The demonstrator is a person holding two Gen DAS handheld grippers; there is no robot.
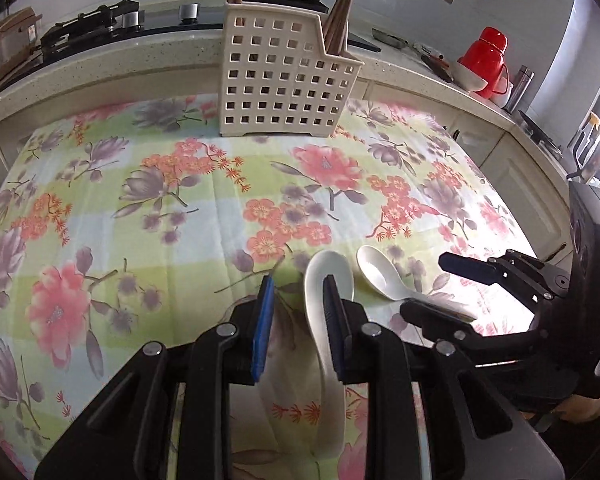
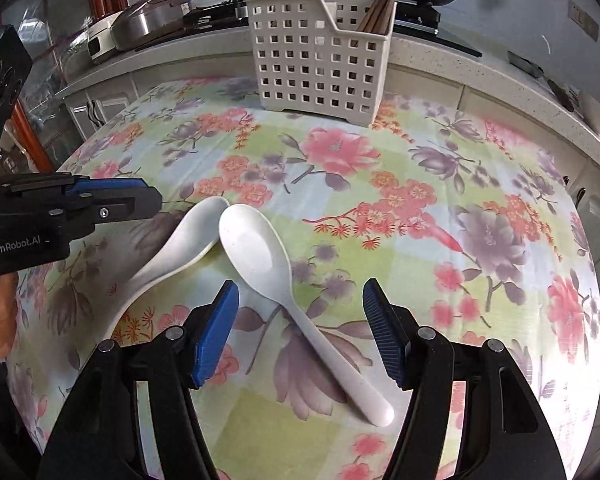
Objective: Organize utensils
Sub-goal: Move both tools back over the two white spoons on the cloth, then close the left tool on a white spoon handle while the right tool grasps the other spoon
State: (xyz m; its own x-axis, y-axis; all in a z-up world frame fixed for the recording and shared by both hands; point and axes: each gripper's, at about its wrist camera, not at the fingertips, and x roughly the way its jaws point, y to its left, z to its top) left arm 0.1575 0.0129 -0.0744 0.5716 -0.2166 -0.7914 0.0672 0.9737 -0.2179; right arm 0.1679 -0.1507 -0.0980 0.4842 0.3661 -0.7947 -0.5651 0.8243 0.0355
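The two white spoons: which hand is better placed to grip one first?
Probably right. The right gripper is open with a spoon handle lying between its fingers. The left gripper is narrower, and its spoon lies against one finger.

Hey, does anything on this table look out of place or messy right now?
Two white spoons lie loose on the flowered tablecloth, bowls touching, handles splayed apart. The slotted white holder behind them has only chopsticks. Nothing looks spilled or broken.
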